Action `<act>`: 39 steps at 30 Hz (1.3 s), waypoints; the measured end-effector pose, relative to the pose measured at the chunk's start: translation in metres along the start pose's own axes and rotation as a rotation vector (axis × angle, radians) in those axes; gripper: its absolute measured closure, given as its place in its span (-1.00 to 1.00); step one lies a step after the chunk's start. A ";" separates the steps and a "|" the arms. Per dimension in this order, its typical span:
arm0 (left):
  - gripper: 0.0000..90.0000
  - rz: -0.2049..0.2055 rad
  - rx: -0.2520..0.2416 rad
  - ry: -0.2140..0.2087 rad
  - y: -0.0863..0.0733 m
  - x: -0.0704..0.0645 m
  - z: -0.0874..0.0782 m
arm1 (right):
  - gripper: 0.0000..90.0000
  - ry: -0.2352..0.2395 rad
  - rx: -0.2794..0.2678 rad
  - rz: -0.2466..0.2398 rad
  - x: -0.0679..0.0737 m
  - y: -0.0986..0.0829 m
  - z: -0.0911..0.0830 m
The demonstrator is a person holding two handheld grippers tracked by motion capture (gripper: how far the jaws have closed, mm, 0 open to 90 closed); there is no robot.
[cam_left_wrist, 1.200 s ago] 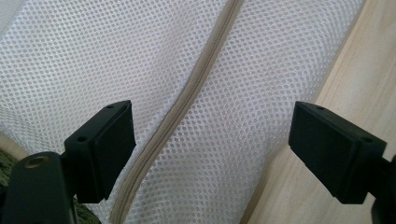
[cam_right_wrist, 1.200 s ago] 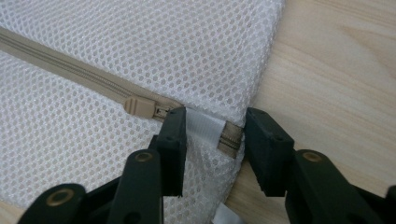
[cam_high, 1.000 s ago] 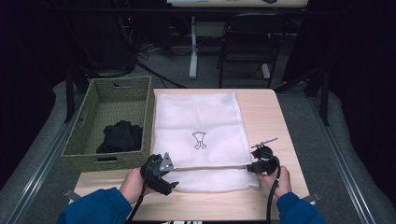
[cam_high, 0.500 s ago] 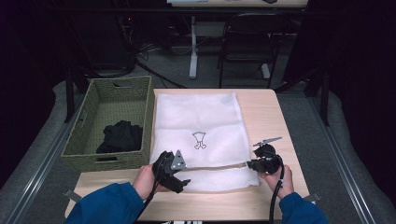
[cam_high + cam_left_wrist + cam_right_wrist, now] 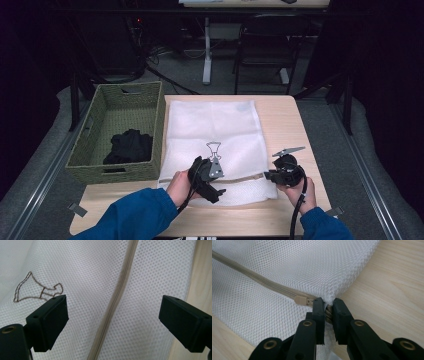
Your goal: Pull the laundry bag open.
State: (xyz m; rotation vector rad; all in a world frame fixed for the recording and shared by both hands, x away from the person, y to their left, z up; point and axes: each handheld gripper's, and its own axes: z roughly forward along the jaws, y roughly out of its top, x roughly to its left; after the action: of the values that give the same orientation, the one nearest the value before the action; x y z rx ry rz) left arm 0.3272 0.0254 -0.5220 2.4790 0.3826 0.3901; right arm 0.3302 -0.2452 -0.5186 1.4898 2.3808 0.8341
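While right gripper (image 5: 327, 312) pinches mesh bag (image 5: 215, 130) corner beside zipper pull (image 5: 301, 300), left gripper (image 5: 112, 322) jaws wide over zipper (image 5: 117, 300).

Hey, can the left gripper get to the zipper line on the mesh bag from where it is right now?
Probably yes. The left gripper hangs open right over the mesh bag, with the zipper line running bare between its jaws and nothing lying across it. The right gripper pinches the bag's corner by the zipper pull.

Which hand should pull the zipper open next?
Probably the left. The right gripper is already shut on the bag's corner right beside the zipper pull, holding it steady. The left gripper hangs open above the zipper line, free to come over and take the pull.
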 end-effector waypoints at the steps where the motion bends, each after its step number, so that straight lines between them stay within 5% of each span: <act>1: -0.81 0.002 -0.004 -0.001 0.003 -0.001 0.002 | 0.82 -0.001 -0.003 -0.003 0.000 0.000 -0.001; 14: -0.42 0.076 -0.063 -0.029 0.037 -0.020 0.028 | 0.82 0.022 -0.031 0.005 0.002 0.000 -0.006; 26: 0.23 0.103 -0.104 -0.044 0.054 -0.030 0.047 | 0.83 0.047 -0.051 0.005 0.003 0.000 -0.009; 36: 0.51 0.102 -0.122 -0.033 0.058 -0.032 0.056 | 0.84 0.070 -0.066 0.009 0.005 0.000 -0.012; 39: 0.63 0.067 -0.132 -0.046 0.057 -0.029 0.058 | 0.84 0.073 -0.064 0.004 0.006 0.000 -0.013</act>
State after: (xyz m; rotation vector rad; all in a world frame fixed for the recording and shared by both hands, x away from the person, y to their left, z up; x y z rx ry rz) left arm 0.3315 -0.0593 -0.5392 2.3716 0.2473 0.3728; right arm 0.3220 -0.2446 -0.5074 1.4648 2.3785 0.9721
